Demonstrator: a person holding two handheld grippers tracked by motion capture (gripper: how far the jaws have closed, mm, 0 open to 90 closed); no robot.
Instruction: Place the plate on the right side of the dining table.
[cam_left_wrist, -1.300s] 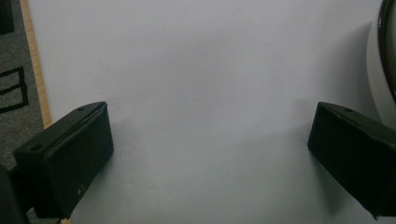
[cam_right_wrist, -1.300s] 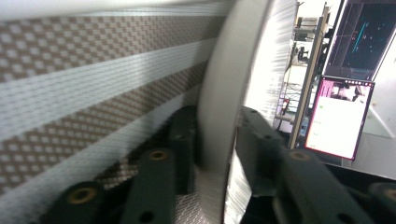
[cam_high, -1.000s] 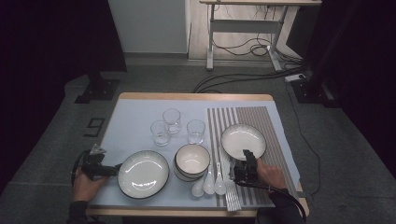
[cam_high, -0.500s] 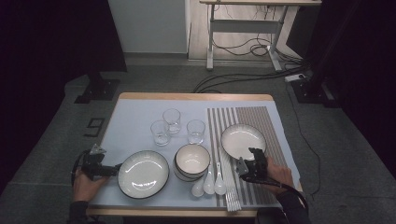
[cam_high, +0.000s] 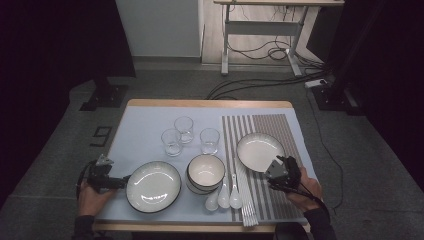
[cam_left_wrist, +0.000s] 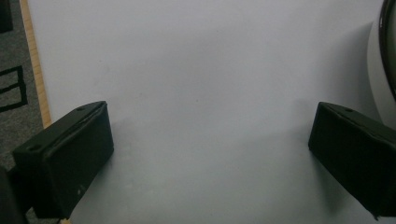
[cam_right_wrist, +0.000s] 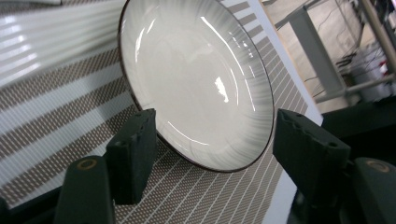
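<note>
A wooden-edged table carries a pale blue cloth and, at three o'clock, a striped mat. On the cloth: three glasses at twelve, a plate at eight, stacked bowls centrally, and spoons at six.

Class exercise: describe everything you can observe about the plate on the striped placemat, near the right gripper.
The plate is round, shallow and white, with a thin dark rim and fine ribs running out from its centre; it looks like glazed ceramic, glossy with light reflections. It is empty and lies flat, right way up, on the striped placemat at the table's right side. The right gripper hangs at its near edge with jaws open, which have just been opening; nothing is between them, and they do not appear to touch it.
</note>
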